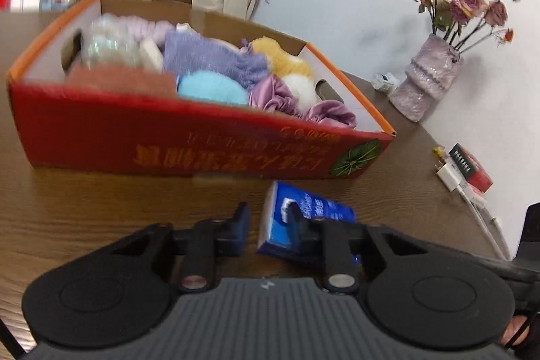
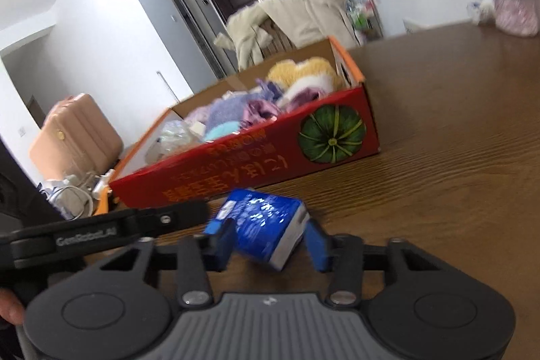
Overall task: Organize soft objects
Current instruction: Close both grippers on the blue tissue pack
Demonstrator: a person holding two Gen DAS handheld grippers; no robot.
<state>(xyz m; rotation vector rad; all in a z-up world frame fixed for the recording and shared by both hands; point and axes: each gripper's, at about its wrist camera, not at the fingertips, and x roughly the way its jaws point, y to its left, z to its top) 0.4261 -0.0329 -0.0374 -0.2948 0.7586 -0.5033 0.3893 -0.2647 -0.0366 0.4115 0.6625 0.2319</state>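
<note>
Left tongs (image 1: 266, 218) held low and level, jaws parted. Right tongs (image 2: 270, 238) likewise low, jaws spread wider, tilted slightly.

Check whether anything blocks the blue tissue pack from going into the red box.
Nothing visible lies on the brown wooden table between the blue plastic-wrapped tissue pack and the red cardboard box. Only the box's near wall must be cleared. The pack sits between the open right tongs; inside, soft items already crowd the box.
</note>
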